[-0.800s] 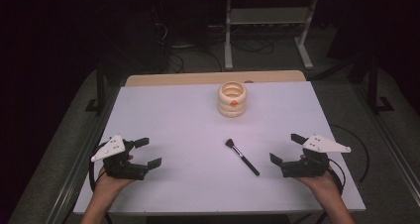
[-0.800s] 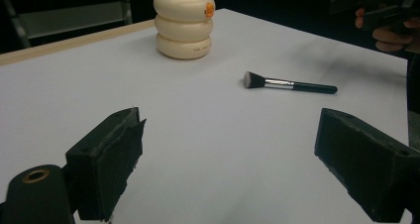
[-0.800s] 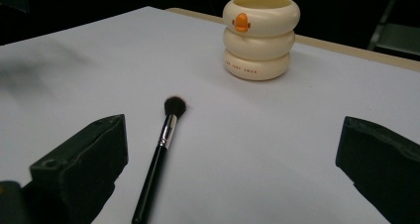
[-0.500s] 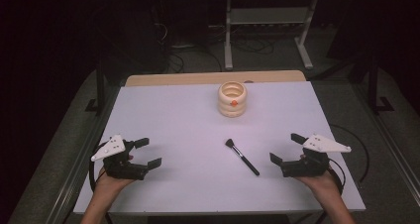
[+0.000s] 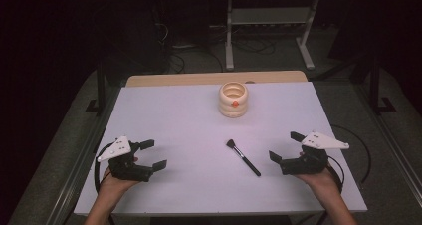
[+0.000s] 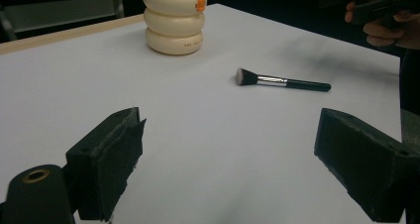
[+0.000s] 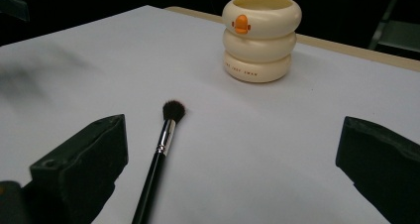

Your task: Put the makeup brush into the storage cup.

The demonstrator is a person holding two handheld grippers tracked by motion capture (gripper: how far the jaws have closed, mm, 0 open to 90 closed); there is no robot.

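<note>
The small print on the cream holder [image 7: 261, 38] is too small to read.

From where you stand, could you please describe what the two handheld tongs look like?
Both the left tongs and the right tongs are black, each with two blocky jaws and a pale three-cornered plate on top. A black cable loops from the right one. The forearms show no sleeves.

On the white rectangular surface [image 5: 169, 120], the black-handled makeup brush [image 5: 243, 157] lies before the cream ringed ceramic cup [image 5: 233, 99], between left tongs [image 5: 151, 154] and right tongs [image 5: 284, 146].
</note>
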